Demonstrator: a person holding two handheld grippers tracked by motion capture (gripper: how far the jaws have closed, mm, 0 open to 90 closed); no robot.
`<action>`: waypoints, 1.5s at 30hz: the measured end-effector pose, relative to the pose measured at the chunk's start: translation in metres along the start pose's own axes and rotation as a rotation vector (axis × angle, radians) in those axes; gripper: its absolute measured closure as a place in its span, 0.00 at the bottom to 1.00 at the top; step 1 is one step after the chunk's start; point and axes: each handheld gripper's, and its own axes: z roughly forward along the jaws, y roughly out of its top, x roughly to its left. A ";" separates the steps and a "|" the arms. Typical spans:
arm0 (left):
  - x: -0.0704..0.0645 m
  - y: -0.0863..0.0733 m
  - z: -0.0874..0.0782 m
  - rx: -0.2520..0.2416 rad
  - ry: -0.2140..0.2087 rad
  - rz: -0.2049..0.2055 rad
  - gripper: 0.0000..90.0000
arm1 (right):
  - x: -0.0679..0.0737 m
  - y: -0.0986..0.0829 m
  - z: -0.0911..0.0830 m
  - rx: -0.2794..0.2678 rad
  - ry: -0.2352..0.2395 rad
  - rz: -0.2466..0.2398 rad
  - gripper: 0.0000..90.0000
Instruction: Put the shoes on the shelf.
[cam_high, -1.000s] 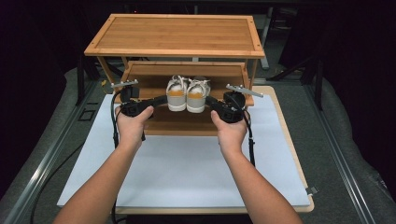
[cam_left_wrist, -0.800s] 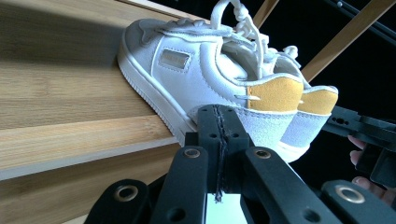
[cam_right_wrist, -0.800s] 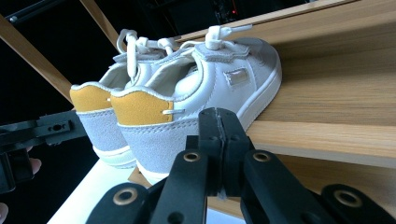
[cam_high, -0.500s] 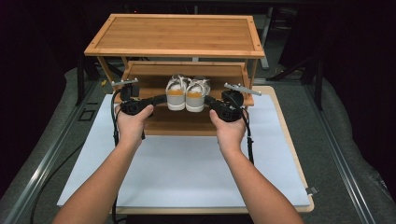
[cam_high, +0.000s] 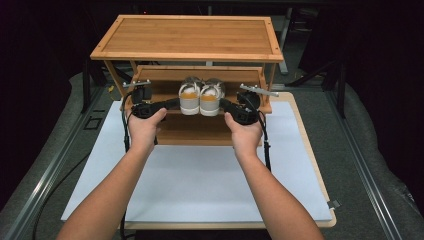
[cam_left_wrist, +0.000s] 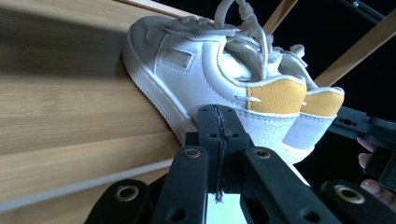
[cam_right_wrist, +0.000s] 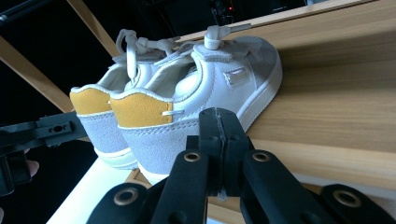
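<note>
Plainly, work in hand: moving a pair of small white sneakers with mustard-yellow heel patches, pressed between two tools.

Pair position: the left white sneaker (cam_high: 189, 97) and the right white sneaker (cam_high: 210, 98) stand side by side, touching, at the front edge of the middle shelf of the two-tier bamboo shoe rack (cam_high: 186, 39), heels toward the person, toes pointing into the rack.

Long axis: each shoe runs front to back, so the tools meet the pair across its short width, at the heel end.

Left tool (cam_high: 172, 103): clenched, jaws pressed together with nothing between them; in the left gripper view its tip (cam_left_wrist: 218, 122) lies against the outer heel side of the left sneaker (cam_left_wrist: 205, 70).

Right tool (cam_high: 225, 106): likewise clenched on nothing; in the right gripper view its tip (cam_right_wrist: 219, 124) sits at the grey suede heel side of the right sneaker (cam_right_wrist: 201, 98).

Direction from tools: the pair lies inward from both, between them; neither hand is clearly nearer.

Contact: the tips look to be touching the shoes, though from these angles a slight gap cannot be ruled out.

Turning point: probably an even inward squeeze, then a move along the shoes' long axis.

Bench: white sheet over the wooden bench (cam_high: 210, 175), in front of the rack.
</note>
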 end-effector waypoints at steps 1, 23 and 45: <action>0.000 0.000 0.000 0.000 0.000 0.000 1.00 | 0.000 0.000 0.000 0.000 0.000 0.000 1.00; 0.012 0.014 0.023 -0.008 0.005 -0.040 1.00 | -0.008 0.016 0.023 0.020 -0.060 0.003 1.00; 0.016 0.018 0.038 -0.034 0.040 -0.032 1.00 | -0.017 0.023 0.043 0.007 -0.084 0.016 0.99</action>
